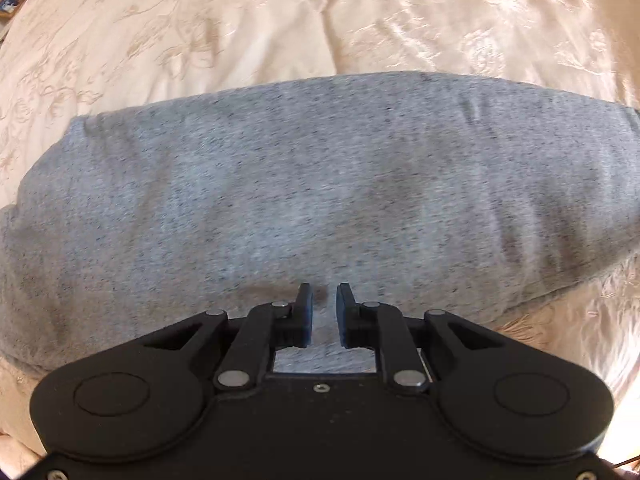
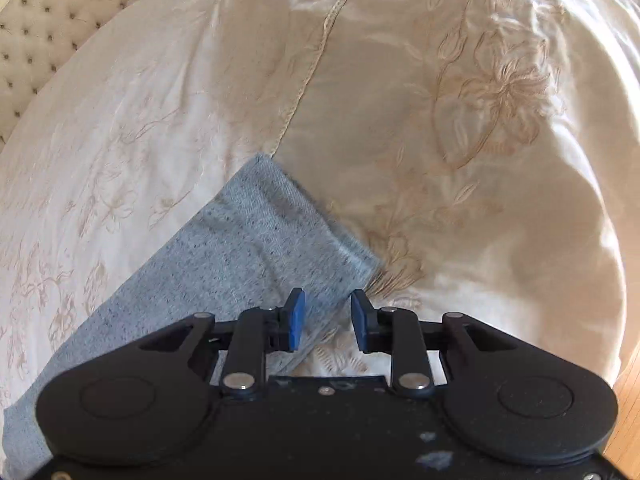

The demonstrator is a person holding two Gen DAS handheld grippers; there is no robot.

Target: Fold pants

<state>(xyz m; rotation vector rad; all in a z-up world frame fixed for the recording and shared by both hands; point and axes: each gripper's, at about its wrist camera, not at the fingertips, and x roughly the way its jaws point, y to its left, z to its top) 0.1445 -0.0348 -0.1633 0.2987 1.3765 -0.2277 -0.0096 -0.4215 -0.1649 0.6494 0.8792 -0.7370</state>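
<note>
Grey heathered pants (image 1: 304, 184) lie flat across a cream embroidered bedspread (image 1: 200, 28). My left gripper (image 1: 324, 300) hovers just over the near part of the pants, jaws a small way apart with nothing between them. In the right wrist view a pant leg (image 2: 240, 256) runs from lower left up to its hemmed end (image 2: 320, 220). My right gripper (image 2: 327, 312) is open above the leg's near edge close to the hem, holding nothing.
The bedspread (image 2: 460, 120) has a corded seam (image 2: 312, 68) and flower embroidery. A tufted headboard (image 2: 44, 32) stands at the upper left. Wooden floor (image 2: 628, 400) shows past the bed's right edge.
</note>
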